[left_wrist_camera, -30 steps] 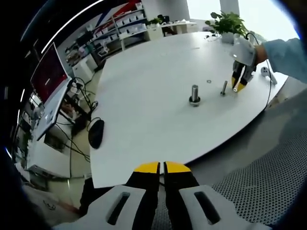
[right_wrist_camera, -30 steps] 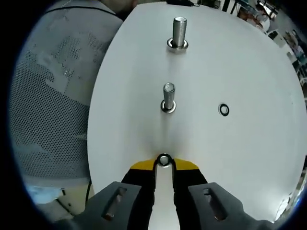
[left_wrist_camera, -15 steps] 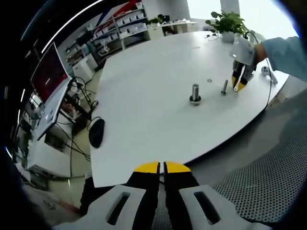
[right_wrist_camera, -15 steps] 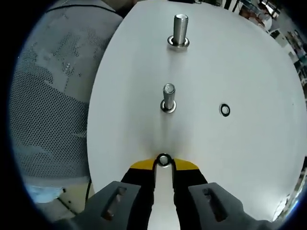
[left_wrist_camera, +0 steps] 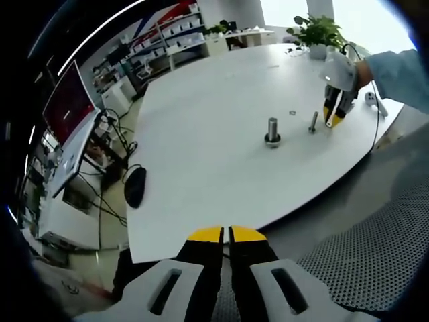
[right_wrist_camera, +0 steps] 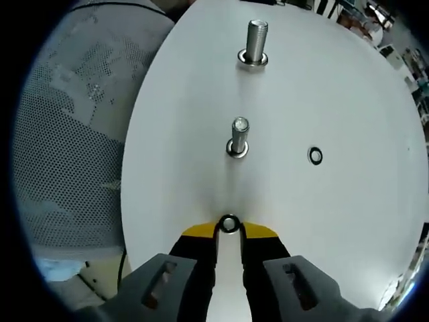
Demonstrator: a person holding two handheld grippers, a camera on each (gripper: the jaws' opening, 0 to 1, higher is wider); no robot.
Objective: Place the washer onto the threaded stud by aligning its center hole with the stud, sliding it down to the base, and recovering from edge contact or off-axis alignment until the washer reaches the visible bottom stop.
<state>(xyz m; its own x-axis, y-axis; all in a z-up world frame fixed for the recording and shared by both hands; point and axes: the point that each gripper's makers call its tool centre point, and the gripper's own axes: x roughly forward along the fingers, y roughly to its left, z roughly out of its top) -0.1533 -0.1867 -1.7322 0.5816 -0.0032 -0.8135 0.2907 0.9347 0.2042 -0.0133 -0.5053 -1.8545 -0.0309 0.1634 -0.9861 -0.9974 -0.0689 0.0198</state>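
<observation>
1. Two studs stand upright on the white bench [right_wrist_camera: 348, 221]: in the left gripper view the thick stud [left_wrist_camera: 272, 131] sits left of the thin stud [left_wrist_camera: 313, 122], with the right gripper [left_wrist_camera: 330, 121] just beside the thin one.
2. Off the bench's near edge, the left gripper [left_wrist_camera: 225, 236] hangs idle, its jaws pressed together on nothing.
3. In the right gripper view, the right gripper [right_wrist_camera: 229, 227] has its jaws pinching the washer [right_wrist_camera: 229, 224] at their tips, in line with the thin stud [right_wrist_camera: 238, 137]; the thick stud [right_wrist_camera: 255, 41] stands beyond.
4. Rightward, a spare washer [right_wrist_camera: 315, 156] lies flat on the bench.
5. Likely risk: the washer is held by its edge, so a tilted approach could catch its rim on the stud tip and jam or pop it free.
</observation>
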